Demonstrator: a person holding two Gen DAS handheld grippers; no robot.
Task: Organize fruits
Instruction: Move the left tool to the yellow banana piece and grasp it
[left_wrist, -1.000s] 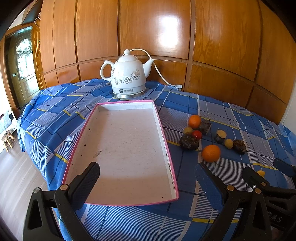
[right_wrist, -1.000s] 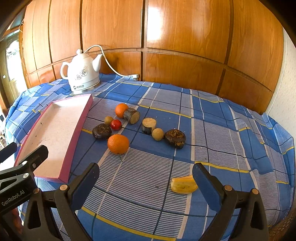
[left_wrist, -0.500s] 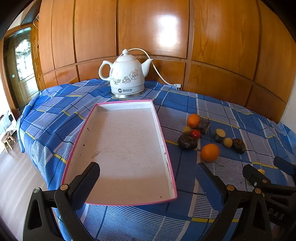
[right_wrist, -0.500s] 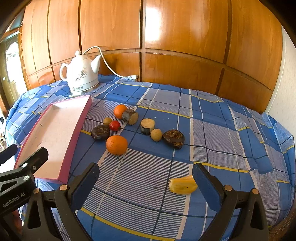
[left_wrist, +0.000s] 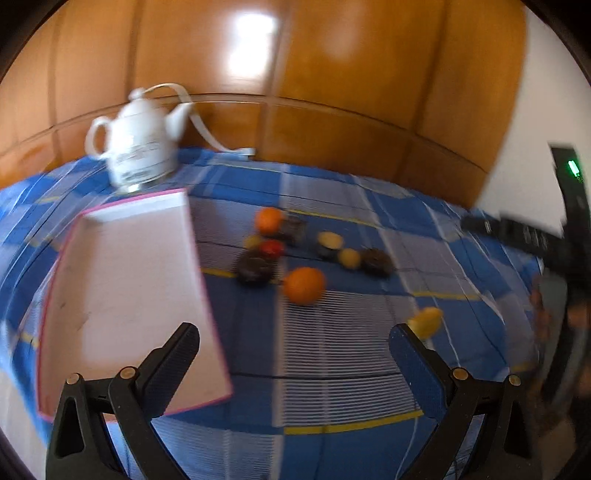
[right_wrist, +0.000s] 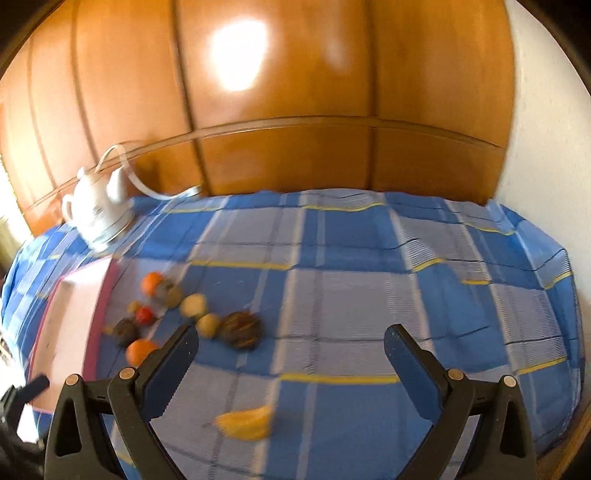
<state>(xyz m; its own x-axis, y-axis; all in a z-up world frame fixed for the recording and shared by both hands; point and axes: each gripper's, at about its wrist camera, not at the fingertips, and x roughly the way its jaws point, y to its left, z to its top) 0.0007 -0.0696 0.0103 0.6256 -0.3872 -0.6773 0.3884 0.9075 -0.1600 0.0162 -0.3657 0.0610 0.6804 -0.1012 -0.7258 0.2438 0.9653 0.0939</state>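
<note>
both claws apart, empty; left claw (left_wrist: 293, 350) above cloth beside tray (left_wrist: 125, 280); right claw (right_wrist: 290, 350) above yellow fruit (right_wrist: 245, 424).

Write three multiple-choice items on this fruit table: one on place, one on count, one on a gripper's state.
1. Where is the white ceramic kettle?
A. beyond the pink-rimmed white tray's far end
B. inside the tray
C. right of the fruits

2. How many round orange fruits lie on the blue plaid cloth?
A. one
B. two
C. four

3. How is the right gripper?
A. shut on the yellow banana-like piece
B. open, holding nothing
C. shut on an orange

A: it stands behind the tray's far rim.
B: one near, one far.
B: fingers spread, nothing between them.
</note>
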